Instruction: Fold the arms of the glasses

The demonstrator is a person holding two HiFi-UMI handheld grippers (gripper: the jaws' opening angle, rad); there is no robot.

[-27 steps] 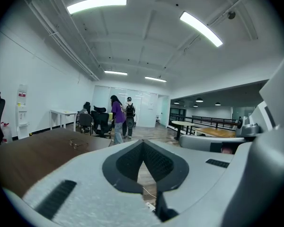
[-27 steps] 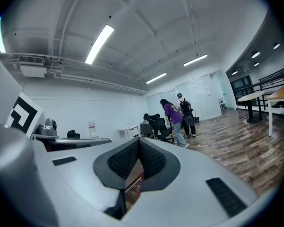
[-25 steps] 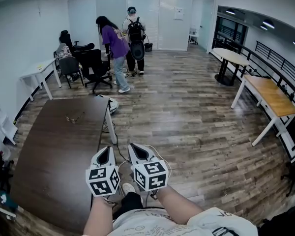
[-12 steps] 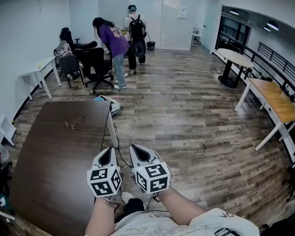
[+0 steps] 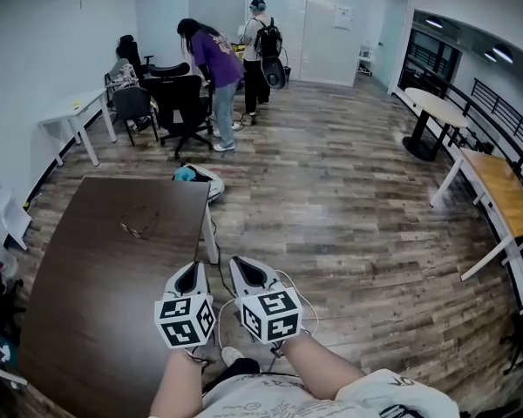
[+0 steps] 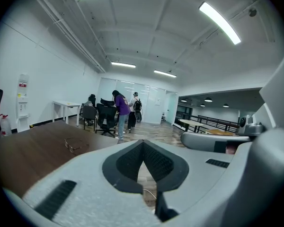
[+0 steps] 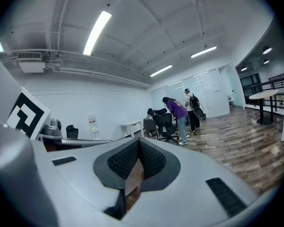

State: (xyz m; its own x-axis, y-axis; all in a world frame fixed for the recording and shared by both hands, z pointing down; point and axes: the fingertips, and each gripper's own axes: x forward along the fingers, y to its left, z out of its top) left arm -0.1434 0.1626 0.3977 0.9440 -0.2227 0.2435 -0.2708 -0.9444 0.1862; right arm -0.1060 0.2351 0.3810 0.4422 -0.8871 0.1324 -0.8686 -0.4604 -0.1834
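So, where do the glasses (image 5: 138, 226) lie?
On the dark brown table (image 5: 87, 320), left of both grippers and farther off, arms still unfolded as far as one can see. They are well apart from either gripper. In the left gripper view the glasses (image 6: 75, 144) show low at the left, beyond the jaws.

And the grippers?
The left gripper (image 5: 188, 268) and the right gripper (image 5: 244, 265) hang side by side just off the table's right edge, over the wood floor (image 5: 349, 233). Each has its jaws pressed together with nothing between them, as the left gripper (image 6: 143, 146) and right gripper (image 7: 138, 148) show in their own views.

What has changed from a second ago?
The table and glasses sit nearer now, and the two people (image 5: 213, 68) at the far end have slid rightward in the head view. Both pairs of jaws stayed closed throughout.
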